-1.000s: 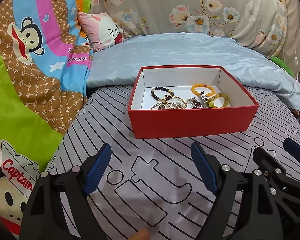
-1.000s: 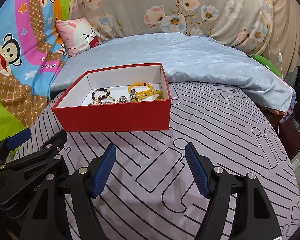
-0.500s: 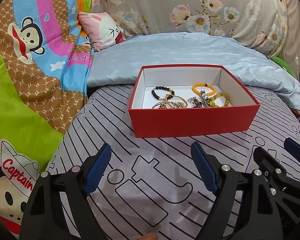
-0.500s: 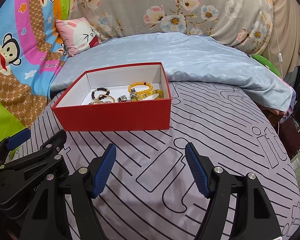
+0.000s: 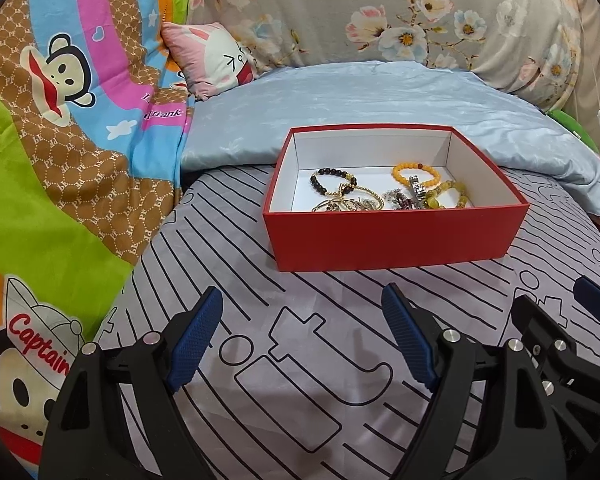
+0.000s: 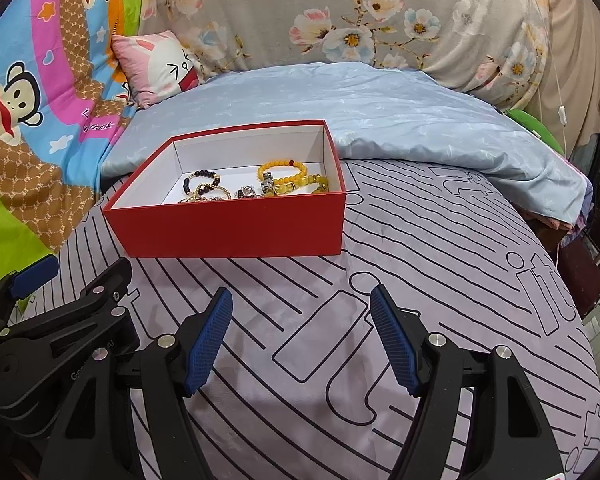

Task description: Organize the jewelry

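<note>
Left gripper (image 5: 302, 334) and right gripper (image 6: 301, 332) both wide apart, empty, red box (image 5: 396, 236) ahead, blue quilt (image 6: 360, 116) behind

Both wrist cameras are looking forward low over the bed, side by side, sharing the red box (image 5: 396, 236) (image 6: 236, 228) near ahead.

Bright, even indoor light, sharp pics, soft shadows, fisheye-warped edges.

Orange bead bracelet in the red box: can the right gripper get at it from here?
Probably yes. The open right gripper holds nothing, the red cardboard box has no lid, and the orange bead bracelet lies exposed, though reaching over the near wall is needed.
</note>
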A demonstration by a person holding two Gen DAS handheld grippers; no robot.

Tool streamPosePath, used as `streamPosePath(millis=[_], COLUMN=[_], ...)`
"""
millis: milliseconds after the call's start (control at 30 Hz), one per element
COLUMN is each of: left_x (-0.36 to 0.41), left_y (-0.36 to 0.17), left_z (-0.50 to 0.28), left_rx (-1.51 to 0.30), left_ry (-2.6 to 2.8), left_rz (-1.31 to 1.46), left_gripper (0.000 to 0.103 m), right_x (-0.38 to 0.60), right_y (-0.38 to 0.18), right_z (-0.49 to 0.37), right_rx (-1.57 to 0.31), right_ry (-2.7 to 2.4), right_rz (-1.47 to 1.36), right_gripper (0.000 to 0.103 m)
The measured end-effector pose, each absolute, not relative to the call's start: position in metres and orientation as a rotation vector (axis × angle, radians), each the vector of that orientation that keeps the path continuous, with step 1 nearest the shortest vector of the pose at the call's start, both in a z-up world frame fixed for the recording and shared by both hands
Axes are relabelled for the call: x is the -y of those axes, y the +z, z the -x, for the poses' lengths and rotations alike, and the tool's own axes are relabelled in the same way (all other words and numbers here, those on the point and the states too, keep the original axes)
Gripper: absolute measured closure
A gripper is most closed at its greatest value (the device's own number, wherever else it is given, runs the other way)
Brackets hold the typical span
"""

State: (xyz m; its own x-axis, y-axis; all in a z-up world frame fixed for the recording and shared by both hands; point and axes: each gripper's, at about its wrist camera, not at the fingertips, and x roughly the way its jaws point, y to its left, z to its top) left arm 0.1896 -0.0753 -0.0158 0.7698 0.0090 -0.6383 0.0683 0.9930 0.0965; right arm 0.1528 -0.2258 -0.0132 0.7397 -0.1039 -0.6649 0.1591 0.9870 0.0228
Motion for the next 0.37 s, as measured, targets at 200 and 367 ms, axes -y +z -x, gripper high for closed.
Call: streamPosePath(millis=[200,367], left_x=[0.0755,0.075], left_y=[-0.0156,-0.0154], left_z=[-0.1905,-0.1907], left_rx=[-0.696,-0.697], left_ry=[-0.035,-0.04], left_rz=[-0.112,-0.101], left_gripper=[0.024,0.025], right_x=[0.2251,0.2253], right_y=[-0.0141,-0.0136], right_z=[-0.1529,-0.153], right_rx=[-0.722,-0.721], right_ry=[-0.146,-0.147], right_rz=[-0.081,-0.081], right_gripper=[0.033,0.033])
